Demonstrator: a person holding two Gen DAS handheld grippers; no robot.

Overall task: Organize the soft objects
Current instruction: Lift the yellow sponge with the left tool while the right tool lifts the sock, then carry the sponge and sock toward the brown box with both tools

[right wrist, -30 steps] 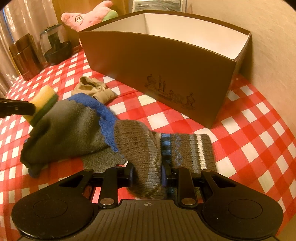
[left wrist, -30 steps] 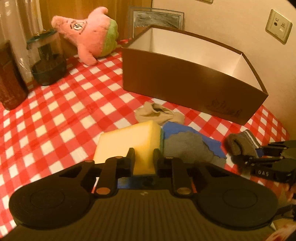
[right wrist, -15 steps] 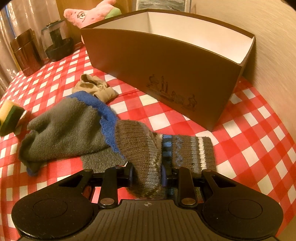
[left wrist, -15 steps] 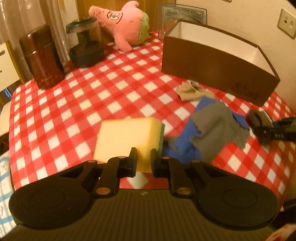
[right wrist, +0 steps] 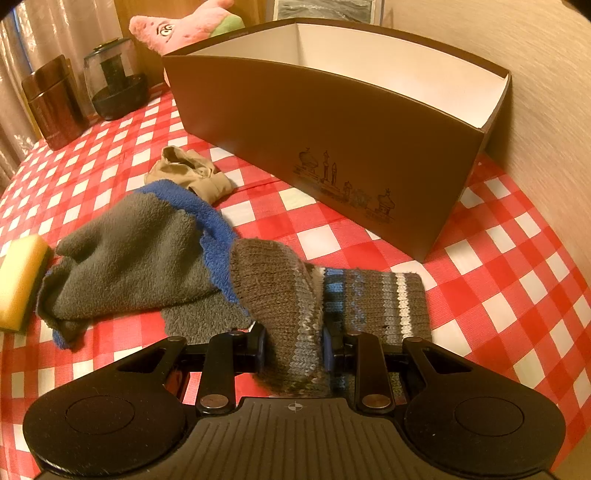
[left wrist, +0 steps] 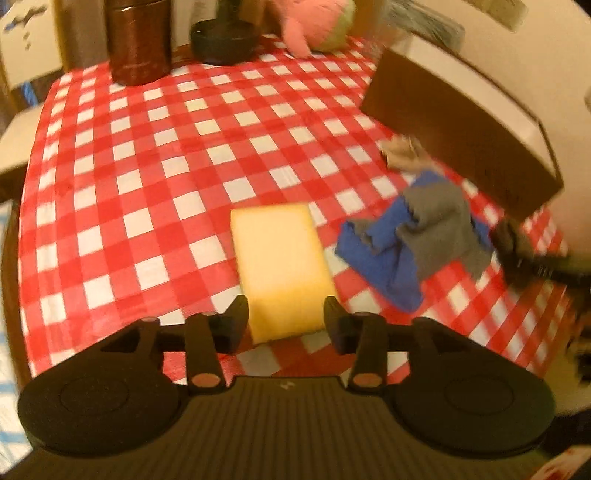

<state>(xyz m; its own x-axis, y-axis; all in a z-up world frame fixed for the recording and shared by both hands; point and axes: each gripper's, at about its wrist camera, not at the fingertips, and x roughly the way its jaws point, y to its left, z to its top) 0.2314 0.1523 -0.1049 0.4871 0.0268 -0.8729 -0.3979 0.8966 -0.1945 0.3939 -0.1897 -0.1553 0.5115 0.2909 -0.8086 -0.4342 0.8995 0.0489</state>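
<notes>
A yellow sponge [left wrist: 280,266] lies flat on the red checked tablecloth [left wrist: 147,184]. My left gripper [left wrist: 286,325] straddles its near end; the jaws are opening and the pads stand just clear of its sides. In the right wrist view the sponge [right wrist: 18,280] rests at the left edge beside a grey and blue fleece cloth [right wrist: 136,251]. My right gripper [right wrist: 293,347] is shut on a grey striped knitted sock [right wrist: 288,295] that lies against the cloth. A beige sock [right wrist: 192,173] sits crumpled behind the cloth. The brown box [right wrist: 332,122] stands open beyond, its white inside bare as far as it shows.
A pink plush toy [right wrist: 188,26] leans at the back behind the box. A brown canister [left wrist: 138,40] and a dark glass jar [left wrist: 225,37] stand at the table's far left. A wall runs close along the right side. The table edge drops off at the left.
The left gripper carried the sponge leftward away from the fleece cloth, then its jaws widened and the sponge now lies flat on the table. The right gripper and sock stayed put.
</notes>
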